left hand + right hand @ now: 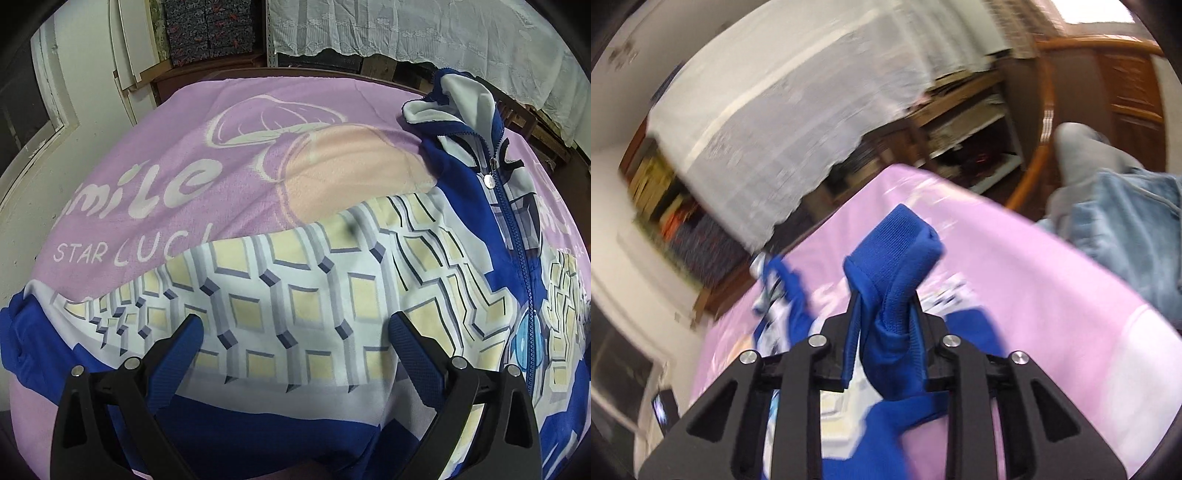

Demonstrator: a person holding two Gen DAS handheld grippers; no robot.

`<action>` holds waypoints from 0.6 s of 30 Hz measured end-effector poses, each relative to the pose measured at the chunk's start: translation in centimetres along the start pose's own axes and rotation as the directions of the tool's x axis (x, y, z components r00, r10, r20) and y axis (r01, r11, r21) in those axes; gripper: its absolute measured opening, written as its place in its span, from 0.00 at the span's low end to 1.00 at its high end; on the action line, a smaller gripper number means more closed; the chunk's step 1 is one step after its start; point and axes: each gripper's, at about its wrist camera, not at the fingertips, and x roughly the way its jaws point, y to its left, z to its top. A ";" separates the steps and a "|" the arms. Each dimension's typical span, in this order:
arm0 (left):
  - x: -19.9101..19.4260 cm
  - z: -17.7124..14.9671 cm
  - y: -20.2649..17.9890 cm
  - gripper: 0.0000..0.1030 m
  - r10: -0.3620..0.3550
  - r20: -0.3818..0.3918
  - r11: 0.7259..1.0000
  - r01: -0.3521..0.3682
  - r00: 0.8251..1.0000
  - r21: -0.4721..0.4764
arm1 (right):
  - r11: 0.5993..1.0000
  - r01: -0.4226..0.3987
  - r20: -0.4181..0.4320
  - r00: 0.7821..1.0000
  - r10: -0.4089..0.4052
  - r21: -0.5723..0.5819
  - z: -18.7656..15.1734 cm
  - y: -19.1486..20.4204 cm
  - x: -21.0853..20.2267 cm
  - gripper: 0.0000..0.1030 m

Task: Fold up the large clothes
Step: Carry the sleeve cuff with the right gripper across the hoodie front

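The left tongs (295,332) are wide open and hang just above the jacket (295,288), holding nothing. The jacket has yellow and white squares with blue parts. It lies spread out on the pink blanket (221,140) that covers the desk. Its blue zipper (517,236) runs up the right side to the collar (454,107) at the far end.

The right tongs (886,314) are squeezed tight on a blue cuff (894,251) of the jacket. The cuff sticks up between the tongs, lifted off the blanket. The right view is blurry, so small things there are hard to see. Some light blue clothes (1126,236) lie at the far right edge of the blanket.

What could go wrong? I think the cuff could slip out, because only a small bit is pinched. A hard pull on the sleeve might drag the whole jacket crooked, since nothing holds it down. Then the fold would come out messy.
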 end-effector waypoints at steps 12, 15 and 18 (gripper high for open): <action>0.0 0.5 0.1 0.97 -0.029 -0.048 1.000 0.029 0.998 0.007 | 0.964 -0.120 -0.268 0.962 0.053 -0.238 -7.8 11.9 5.8 0.25; -0.2 0.5 -0.1 0.97 -0.064 -0.054 0.998 0.065 0.996 0.017 | 0.953 -0.167 -0.366 0.928 0.066 -0.252 -8.9 12.1 6.9 0.51; -0.8 0.5 -0.2 0.97 -0.112 -0.046 0.994 0.112 0.993 0.017 | 0.950 -0.169 -0.378 0.924 0.061 -0.261 -9.4 11.9 6.4 0.51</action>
